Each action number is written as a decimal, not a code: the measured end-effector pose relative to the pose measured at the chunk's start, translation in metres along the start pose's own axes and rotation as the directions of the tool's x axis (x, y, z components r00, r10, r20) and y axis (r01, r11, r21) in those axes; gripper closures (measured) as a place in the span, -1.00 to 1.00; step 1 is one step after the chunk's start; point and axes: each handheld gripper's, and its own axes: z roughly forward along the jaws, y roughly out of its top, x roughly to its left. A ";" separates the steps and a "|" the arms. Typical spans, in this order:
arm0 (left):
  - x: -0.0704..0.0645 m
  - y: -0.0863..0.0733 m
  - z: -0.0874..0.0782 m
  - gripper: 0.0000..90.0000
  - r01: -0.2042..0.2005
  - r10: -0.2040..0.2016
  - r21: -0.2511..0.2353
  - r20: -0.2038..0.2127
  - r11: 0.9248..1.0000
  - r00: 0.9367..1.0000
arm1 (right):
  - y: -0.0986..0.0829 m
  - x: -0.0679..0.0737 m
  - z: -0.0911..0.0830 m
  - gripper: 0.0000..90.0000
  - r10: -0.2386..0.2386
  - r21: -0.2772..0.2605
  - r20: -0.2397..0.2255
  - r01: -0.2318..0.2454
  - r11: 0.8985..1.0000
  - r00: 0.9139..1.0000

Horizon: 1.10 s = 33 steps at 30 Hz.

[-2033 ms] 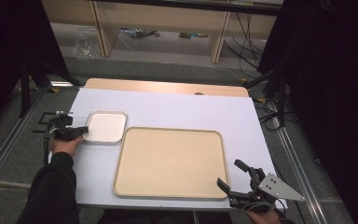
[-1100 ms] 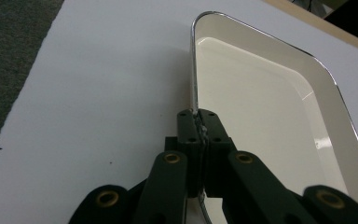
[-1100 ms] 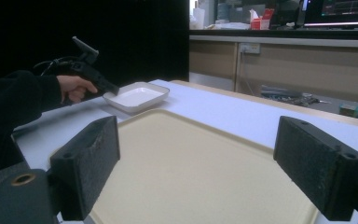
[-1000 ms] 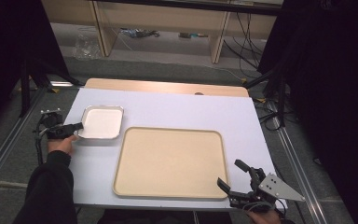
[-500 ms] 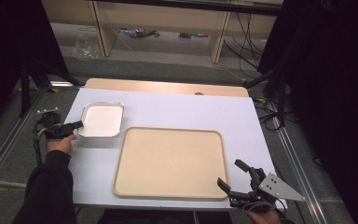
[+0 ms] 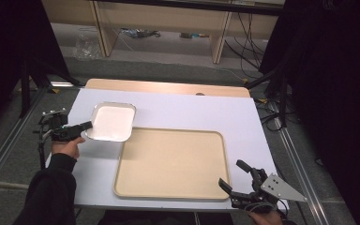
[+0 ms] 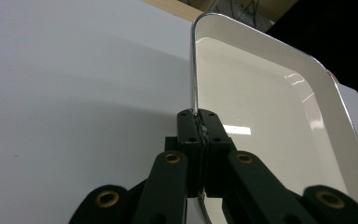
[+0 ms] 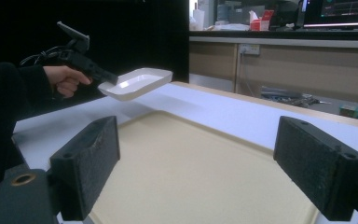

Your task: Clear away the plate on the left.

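High view: white table (image 6: 178,110) with a beige tray (image 6: 171,164) lying toward its near right; left gripper (image 6: 85,125) at the table's left edge, clamped on the near-left rim of a white dish (image 6: 111,122); the dish sits higher and farther toward the table's far edge than half a second ago, and well beyond its place two seconds ago, when it lay flat just left of the tray's far-left corner; its near-right corner now reaches over the tray's far-left corner; right gripper (image 6: 238,179) at the table's near right corner, just off the tray's near-right corner, unmoved across the earlier pictures, jaws spread and empty.

Left gripper view: the two black jaws pressed together on the dish (image 7: 261,116) rim, metal edge pinched between the pads; dish interior empty and glossy; table surface (image 7: 65,93) seen beneath and to one side.

Right gripper view: own jaws wide apart, nothing between them; tray (image 8: 200,172) directly ahead; farther off, a hand (image 8: 65,80) with the left gripper (image 8: 103,77) carrying the dish (image 8: 137,83) clear of the table, slightly tilted.

Judgement: the dish has been lifted and is in transit; setting it down on the tray looks the likely next step; a rim-only hold risks tipping.
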 end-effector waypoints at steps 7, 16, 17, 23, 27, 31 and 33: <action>-0.027 -0.009 0.003 0.97 -0.062 0.060 0.036 0.053 0.997 0.997 | 0.000 0.002 0.000 -0.66 0.028 0.006 -0.006 -0.028 1.000 1.000; -0.064 -0.031 0.012 0.97 -0.132 0.119 0.095 0.133 0.987 0.984 | 0.000 0.001 0.000 -0.66 0.020 0.001 -0.008 -0.020 1.000 1.000; -0.064 -0.031 0.012 0.97 -0.132 0.119 0.095 0.133 0.987 0.984 | 0.000 0.002 0.000 -0.66 0.019 0.001 -0.006 -0.019 1.000 1.000; -0.085 -0.049 0.020 0.97 -0.179 0.156 0.142 0.164 0.974 0.974 | -0.001 0.001 0.001 -0.66 0.003 -0.011 -0.013 -0.003 1.000 1.000; -0.104 -0.062 0.027 0.97 -0.233 0.198 0.177 0.195 0.956 0.961 | 0.000 -0.001 0.001 -0.66 -0.027 -0.018 -0.003 0.027 0.999 1.000; -0.113 -0.067 0.030 0.97 -0.255 0.213 0.188 0.217 0.949 0.953 | -0.001 0.001 0.002 -0.66 0.006 -0.016 -0.017 -0.006 1.000 1.000; -0.122 -0.073 0.034 0.97 -0.272 0.224 0.201 0.232 0.941 0.946 | -0.001 0.001 0.002 -0.66 0.005 -0.011 -0.014 -0.006 1.000 1.000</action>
